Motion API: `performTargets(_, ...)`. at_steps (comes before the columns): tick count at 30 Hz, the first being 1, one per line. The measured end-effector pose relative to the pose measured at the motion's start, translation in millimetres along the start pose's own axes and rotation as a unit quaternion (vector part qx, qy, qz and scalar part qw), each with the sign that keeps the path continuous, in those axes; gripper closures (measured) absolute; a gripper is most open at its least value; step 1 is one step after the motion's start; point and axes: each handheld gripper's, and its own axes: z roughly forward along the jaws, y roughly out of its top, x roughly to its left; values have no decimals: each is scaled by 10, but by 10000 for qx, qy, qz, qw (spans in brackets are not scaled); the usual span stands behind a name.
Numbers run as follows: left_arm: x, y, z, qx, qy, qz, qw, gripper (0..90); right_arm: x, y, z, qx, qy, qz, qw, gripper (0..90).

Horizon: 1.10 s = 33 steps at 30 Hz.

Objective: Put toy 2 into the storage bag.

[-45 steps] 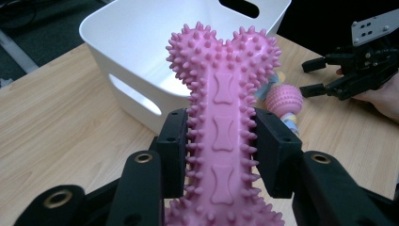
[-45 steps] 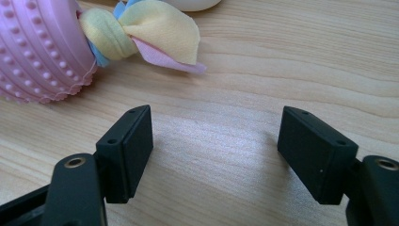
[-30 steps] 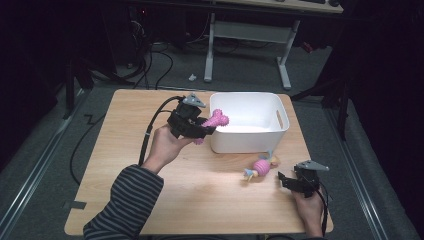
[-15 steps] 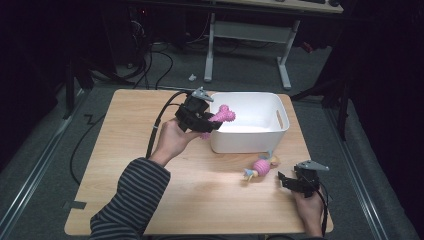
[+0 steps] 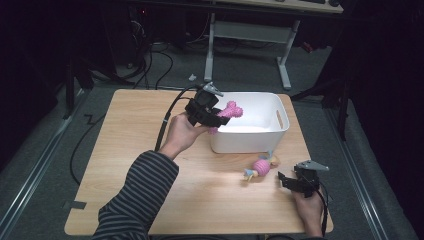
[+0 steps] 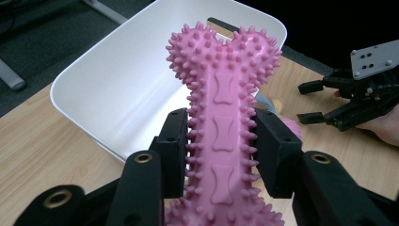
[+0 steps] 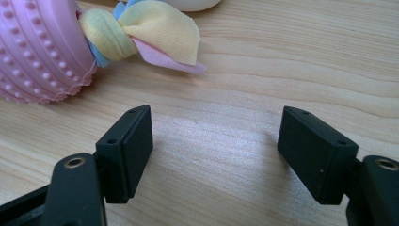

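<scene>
A pink spiky rubber bone (image 6: 221, 117), gripped at its shaft, hangs over the white bin's (image 5: 265, 137) near-left rim.

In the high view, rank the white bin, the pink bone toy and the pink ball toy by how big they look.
1. White bin, clearly largest.
2. and 3. Pink bone toy and pink ball toy look alike; the left gripper hides part of the bone, so no ranking.

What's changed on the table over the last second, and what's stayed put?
The left gripper, shut on the pink spiky bone, has carried it rightward from beside the white bin to over the bin's near-left rim. The right gripper stayed open on the table, and the pink ball toy beside it has not moved.
</scene>
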Motion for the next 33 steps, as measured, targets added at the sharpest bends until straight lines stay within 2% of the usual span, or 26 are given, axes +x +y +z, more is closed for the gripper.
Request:
performTargets(8,23,64,127,42,-86,-42,9999,585,1,2,1,4,3,3,10000,273)
performTargets(25,81,102,393,84,-43,-123,9999,584,1,2,1,4,2,-1,10000,273)
performTargets(33,131,104,547,268,48,-165,9995,584,1,2,1,2,2,1,10000,274)
